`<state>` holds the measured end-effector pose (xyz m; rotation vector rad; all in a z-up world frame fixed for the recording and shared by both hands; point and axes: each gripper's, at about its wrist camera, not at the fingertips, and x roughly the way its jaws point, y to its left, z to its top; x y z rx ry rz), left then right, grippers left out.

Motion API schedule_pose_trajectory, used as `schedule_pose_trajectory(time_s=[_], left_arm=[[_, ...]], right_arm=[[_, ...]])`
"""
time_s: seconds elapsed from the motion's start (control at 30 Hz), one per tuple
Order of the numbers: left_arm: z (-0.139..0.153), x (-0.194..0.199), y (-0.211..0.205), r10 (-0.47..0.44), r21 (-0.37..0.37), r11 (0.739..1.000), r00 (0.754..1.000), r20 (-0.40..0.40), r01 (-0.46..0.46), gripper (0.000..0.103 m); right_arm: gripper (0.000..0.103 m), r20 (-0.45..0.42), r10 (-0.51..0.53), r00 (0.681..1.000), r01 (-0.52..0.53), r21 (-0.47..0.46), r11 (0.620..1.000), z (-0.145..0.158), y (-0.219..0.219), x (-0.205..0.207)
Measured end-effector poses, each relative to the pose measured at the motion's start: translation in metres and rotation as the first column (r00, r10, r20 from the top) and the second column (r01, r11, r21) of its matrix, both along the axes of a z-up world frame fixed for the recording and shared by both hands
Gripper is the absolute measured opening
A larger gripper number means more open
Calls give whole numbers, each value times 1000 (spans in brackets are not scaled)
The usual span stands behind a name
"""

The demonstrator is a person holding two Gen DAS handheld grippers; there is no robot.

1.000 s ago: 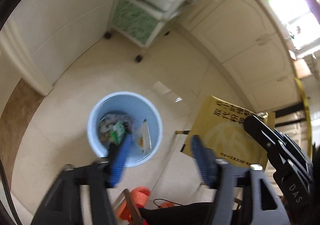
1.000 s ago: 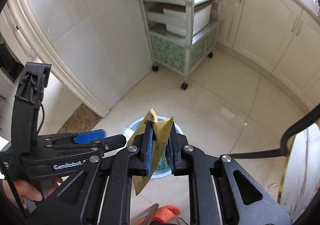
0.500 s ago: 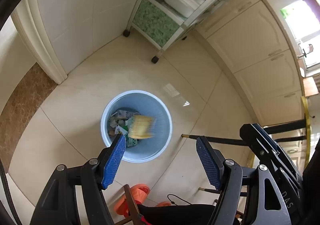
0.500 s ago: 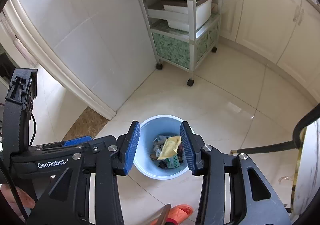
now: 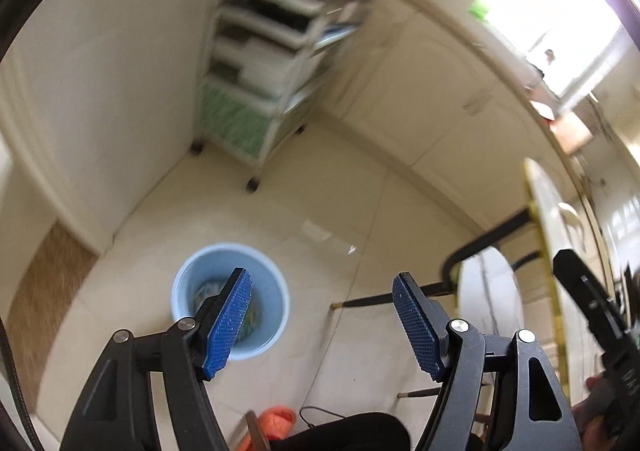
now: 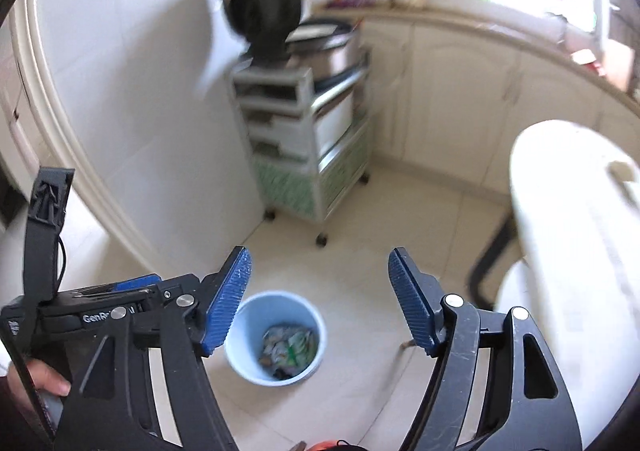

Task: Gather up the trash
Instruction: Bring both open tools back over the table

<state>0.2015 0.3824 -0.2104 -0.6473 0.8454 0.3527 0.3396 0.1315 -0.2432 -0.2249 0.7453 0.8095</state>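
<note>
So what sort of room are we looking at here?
Most likely a home kitchen: cream cabinets under a counter, a wheeled shelf cart carrying a cooker, and a blue bin of trash on the tiled floor.

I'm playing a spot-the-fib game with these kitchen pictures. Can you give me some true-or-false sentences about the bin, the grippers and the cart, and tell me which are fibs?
1. The bin is blue. True.
2. The bin is empty. False: trash lies inside it.
3. The right gripper holds a wrapper. False: nothing is between its jaws, which are opening.
4. The left gripper is open with nothing in it. True.
5. The cart stands on wheels by the wall. True.
6. The bin lies tipped on its side. False: it stands upright on the floor.
</note>
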Motion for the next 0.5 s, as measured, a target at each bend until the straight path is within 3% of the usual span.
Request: schedule_pose_trajectory(time_s=[0.07, 0.27, 0.37, 0.5], left_arm=[[22, 6, -32, -57, 41, 998, 998, 40, 56, 72], [75, 38, -132, -258, 154, 959, 958, 128, 238, 79], [92, 64, -186, -368, 215, 918, 919, 143, 334, 80], [105, 105, -263, -542, 290, 822, 830, 135, 490, 83]], right_arm=[[90, 37, -53, 998, 52, 27, 998, 23, -31, 2], [95, 117, -219, 969, 208, 99, 973, 76, -132, 15], [96, 124, -298, 947, 283, 124, 951, 91, -182, 28], [102, 134, -410, 902, 399, 104, 911, 99, -240, 48]])
